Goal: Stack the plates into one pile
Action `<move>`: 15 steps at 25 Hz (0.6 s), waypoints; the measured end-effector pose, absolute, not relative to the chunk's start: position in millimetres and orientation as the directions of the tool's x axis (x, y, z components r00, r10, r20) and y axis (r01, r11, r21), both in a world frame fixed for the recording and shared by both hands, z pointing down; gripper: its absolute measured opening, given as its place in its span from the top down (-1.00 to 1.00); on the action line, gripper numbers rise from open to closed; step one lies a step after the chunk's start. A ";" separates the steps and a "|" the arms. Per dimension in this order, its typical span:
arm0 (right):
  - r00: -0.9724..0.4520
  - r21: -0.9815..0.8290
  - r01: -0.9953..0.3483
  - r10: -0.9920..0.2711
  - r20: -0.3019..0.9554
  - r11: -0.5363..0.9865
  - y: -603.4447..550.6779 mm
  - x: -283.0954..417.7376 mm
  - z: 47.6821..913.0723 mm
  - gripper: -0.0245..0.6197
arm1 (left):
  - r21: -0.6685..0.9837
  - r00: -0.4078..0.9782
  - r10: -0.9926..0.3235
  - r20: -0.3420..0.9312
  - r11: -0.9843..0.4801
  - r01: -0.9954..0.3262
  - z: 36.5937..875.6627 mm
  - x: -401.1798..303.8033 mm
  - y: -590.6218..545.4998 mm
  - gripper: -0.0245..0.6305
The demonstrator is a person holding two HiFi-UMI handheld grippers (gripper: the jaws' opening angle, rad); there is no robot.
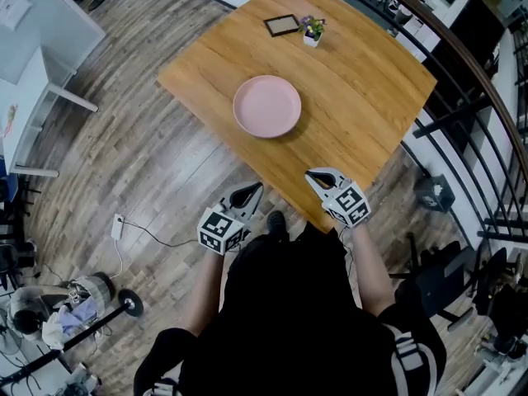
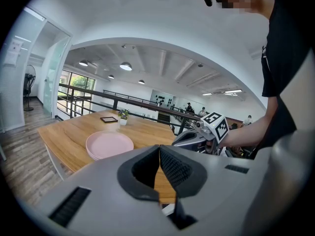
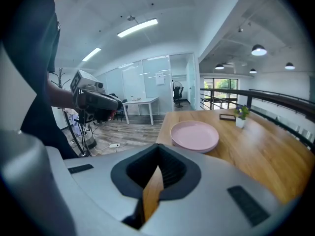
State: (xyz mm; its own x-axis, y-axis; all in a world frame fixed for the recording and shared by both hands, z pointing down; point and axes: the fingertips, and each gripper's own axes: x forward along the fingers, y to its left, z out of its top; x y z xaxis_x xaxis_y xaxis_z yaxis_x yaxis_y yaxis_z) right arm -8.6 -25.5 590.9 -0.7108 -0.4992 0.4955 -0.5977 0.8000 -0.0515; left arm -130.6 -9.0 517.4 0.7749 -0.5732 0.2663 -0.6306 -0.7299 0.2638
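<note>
Pink plates point(image 1: 266, 106) lie in one pile near the middle of the wooden counter point(image 1: 363, 97), well apart from both claws. Left claw point(image 1: 254, 190): jaws together, nothing between them, held just off the counter's near edge, above the floor. Right claw point(image 1: 313, 176): jaws together, likewise empty, over the counter's near corner. A small potted plant point(image 1: 313, 31) and a dark frame point(image 1: 282, 25) stand side by side at the far edge.

Head view looks down; tool views, seemingly low, share plates point(image 1: 266, 106).
</note>
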 end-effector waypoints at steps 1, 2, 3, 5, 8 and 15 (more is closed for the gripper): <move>-0.710 -0.051 -0.601 -0.503 0.494 0.798 -25.4 -8.3 590.4 0.90 | 0.262 0.775 -0.574 0.266 -0.731 -0.631 517.4 -130.8 -8.3 0.86; -0.709 -0.050 -0.602 -0.504 0.493 0.797 -25.2 -8.4 590.4 0.90 | 0.261 0.775 -0.574 0.265 -0.731 -0.631 517.5 -130.9 -7.8 0.86; -0.708 -0.049 -0.602 -0.505 0.493 0.797 -24.8 -8.7 590.5 0.90 | 0.260 0.775 -0.574 0.265 -0.731 -0.631 517.6 -131.0 -7.4 0.86; -0.707 -0.045 -0.602 -0.506 0.494 0.797 -23.6 -9.7 590.5 0.90 | 0.260 0.775 -0.575 0.264 -0.731 -0.631 516.8 -131.2 -6.3 0.86; -0.705 -0.042 -0.603 -0.507 0.495 0.797 -22.8 -10.9 590.2 0.90 | 0.260 0.774 -0.576 0.262 -0.730 -0.632 515.7 -131.9 -4.8 0.86; -0.703 -0.033 -0.606 -0.517 0.489 0.794 -23.1 -9.7 588.4 0.90 | 0.257 0.766 -0.585 0.266 -0.723 -0.641 517.8 -135.1 -2.5 0.86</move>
